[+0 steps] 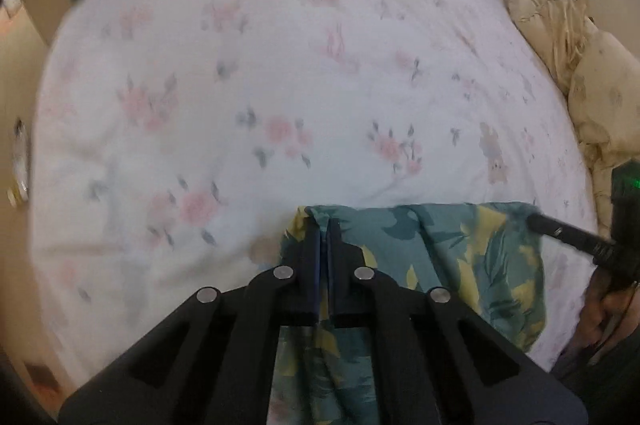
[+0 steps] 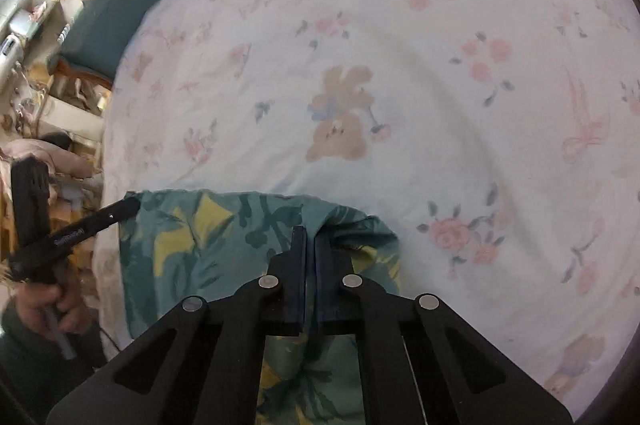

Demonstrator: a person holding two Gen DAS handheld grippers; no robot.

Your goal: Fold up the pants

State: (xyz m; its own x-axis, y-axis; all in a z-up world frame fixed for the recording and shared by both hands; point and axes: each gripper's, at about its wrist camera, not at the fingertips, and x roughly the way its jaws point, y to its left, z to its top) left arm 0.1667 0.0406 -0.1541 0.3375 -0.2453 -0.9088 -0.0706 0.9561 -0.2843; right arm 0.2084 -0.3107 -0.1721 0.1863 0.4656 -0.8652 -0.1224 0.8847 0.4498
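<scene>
Pants hang over the bed edge, left gripper and right gripper fingers each pinching the top hem.

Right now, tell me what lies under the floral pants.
The pink-flowered bedsheet spreads beneath the floral pants, pinched by the left gripper and right gripper. What the cloth covers stays hidden.

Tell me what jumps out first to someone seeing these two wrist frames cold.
The teal pants with yellow leaf print, stretched along the near edge of the bed, pop against the pale floral bedsheet. The left gripper and the right gripper are each clamped on the upper edge of the fabric, one at either end. Crumpled cream bedding sits at the right of the left view.
</scene>
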